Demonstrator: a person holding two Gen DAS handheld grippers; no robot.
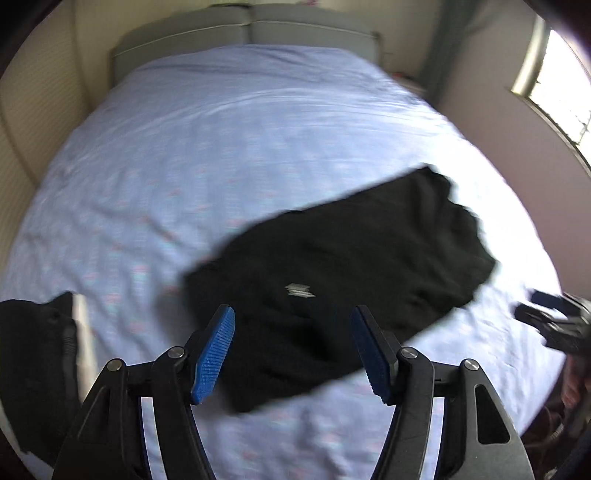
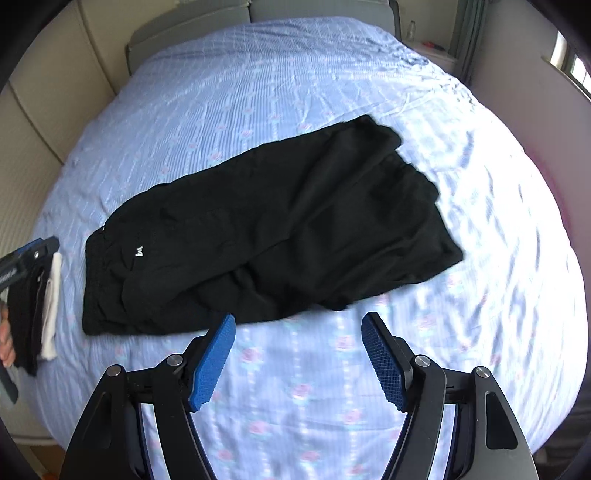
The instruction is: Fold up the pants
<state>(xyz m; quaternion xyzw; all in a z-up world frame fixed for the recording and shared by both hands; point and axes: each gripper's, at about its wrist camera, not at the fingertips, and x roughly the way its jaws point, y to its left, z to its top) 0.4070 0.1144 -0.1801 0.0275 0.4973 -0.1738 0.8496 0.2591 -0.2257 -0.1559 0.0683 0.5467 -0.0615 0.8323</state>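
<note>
Black pants (image 2: 266, 229) lie flat on the blue flowered bed sheet (image 2: 295, 398), waistband to the left, legs running back to the right. A small white logo (image 2: 139, 252) sits near the waistband. My left gripper (image 1: 293, 354) hovers open over the waistband end of the pants (image 1: 351, 266), and no cloth is between its blue pads. My right gripper (image 2: 298, 360) is open above bare sheet, just in front of the pants' near edge, and holds nothing.
A stack of black and white folded cloth (image 2: 44, 306) lies at the bed's left edge, beside a hand (image 2: 5, 343). Grey pillows (image 1: 251, 29) line the far end. A wall with a window (image 1: 561, 88) runs along the right, and cream panels stand on the left.
</note>
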